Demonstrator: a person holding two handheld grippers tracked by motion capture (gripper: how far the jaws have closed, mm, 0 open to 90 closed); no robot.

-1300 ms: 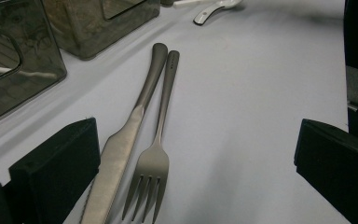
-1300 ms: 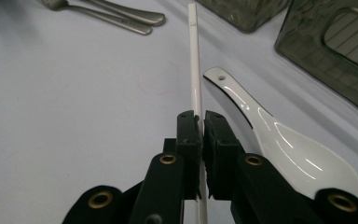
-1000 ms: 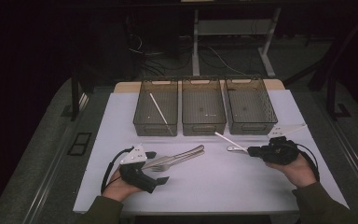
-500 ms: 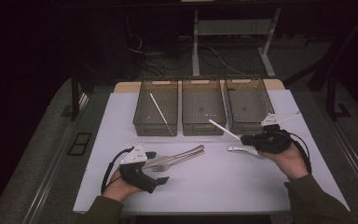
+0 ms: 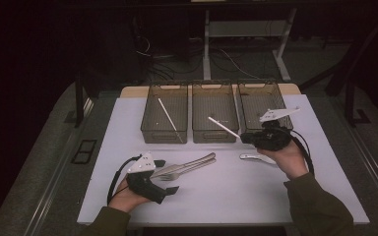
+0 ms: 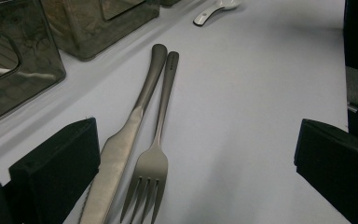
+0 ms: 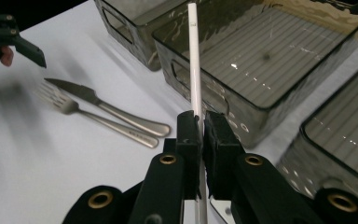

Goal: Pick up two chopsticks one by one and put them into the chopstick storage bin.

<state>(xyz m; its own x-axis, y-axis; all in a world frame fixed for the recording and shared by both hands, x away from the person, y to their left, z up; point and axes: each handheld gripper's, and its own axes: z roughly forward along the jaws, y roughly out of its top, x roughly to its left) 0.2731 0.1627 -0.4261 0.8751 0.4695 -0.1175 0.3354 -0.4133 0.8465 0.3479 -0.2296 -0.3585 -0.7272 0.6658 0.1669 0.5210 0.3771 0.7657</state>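
My right gripper (image 5: 246,137) is clamped on a white stick (image 5: 224,127); in the right gripper view the two black jaws press flat against it (image 7: 195,60), and it runs up out of them and a short way down behind them. Seen from above, the stick slants from the jaws up over the front wall of the middle bin (image 5: 214,136), its far tip above that bin's floor. Another white stick (image 5: 170,119) lies in the left bin (image 5: 147,123). My left gripper (image 5: 165,177) rests on the table (image 5: 226,196) with its jaws spread wide, holding nothing; a knife (image 6: 121,149) and a fork (image 6: 156,149) lie side by side between them. A white spoon (image 5: 251,158) lies under my right hand (image 5: 288,157).
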